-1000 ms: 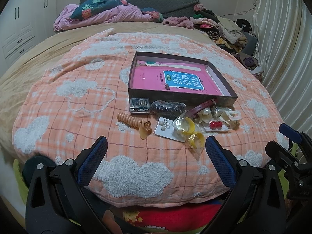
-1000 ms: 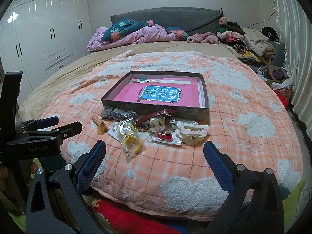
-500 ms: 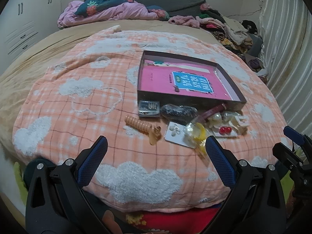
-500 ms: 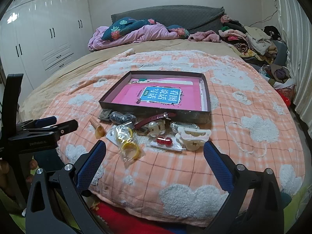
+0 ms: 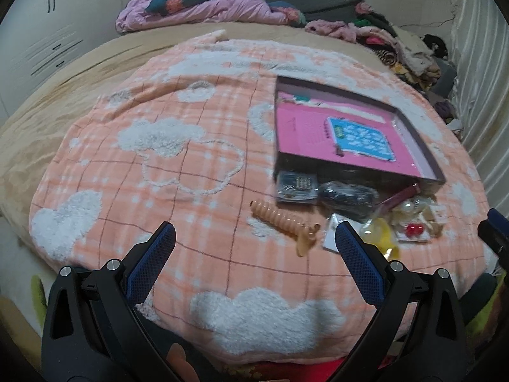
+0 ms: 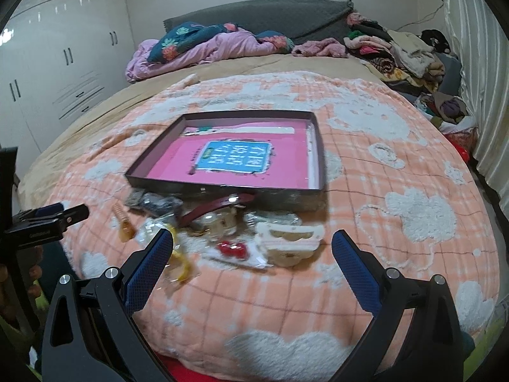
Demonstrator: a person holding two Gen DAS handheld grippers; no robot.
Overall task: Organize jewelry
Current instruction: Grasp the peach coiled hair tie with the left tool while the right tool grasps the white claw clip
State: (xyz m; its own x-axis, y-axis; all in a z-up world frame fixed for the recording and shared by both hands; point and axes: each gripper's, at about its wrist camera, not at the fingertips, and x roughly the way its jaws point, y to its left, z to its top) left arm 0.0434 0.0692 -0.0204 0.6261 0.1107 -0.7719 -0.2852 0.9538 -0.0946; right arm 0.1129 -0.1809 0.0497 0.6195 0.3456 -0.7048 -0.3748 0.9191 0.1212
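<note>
A shallow dark box (image 5: 416, 141) (image 6: 222, 187) with a pink lining lies on the peach blanket. Jewelry is heaped along its near wall: a beige spiral hair clip (image 5: 283, 224) (image 6: 122, 222), a dark bagged piece (image 5: 346, 195), a maroon strap (image 6: 210, 207), yellow rings in a bag (image 5: 383, 238) (image 6: 179, 254), red beads on a card (image 5: 413, 230) (image 6: 232, 250) and a cream hair claw (image 6: 289, 242). My left gripper (image 5: 254, 250) hangs open over the blanket, near and left of the heap. My right gripper (image 6: 253, 254) is open, just short of the red beads.
The bed's near edge curves just below both grippers. Rumpled bedding (image 6: 203, 44) and a pile of clothes (image 6: 404, 54) lie at the far end. White wardrobes (image 6: 57, 73) stand to the left, a curtain (image 5: 480, 73) to the right.
Both grippers have moved forward and lower toward the heap, so the jewelry looks larger. The left view has swung left, putting the box and heap on its right side. Both stay open.
</note>
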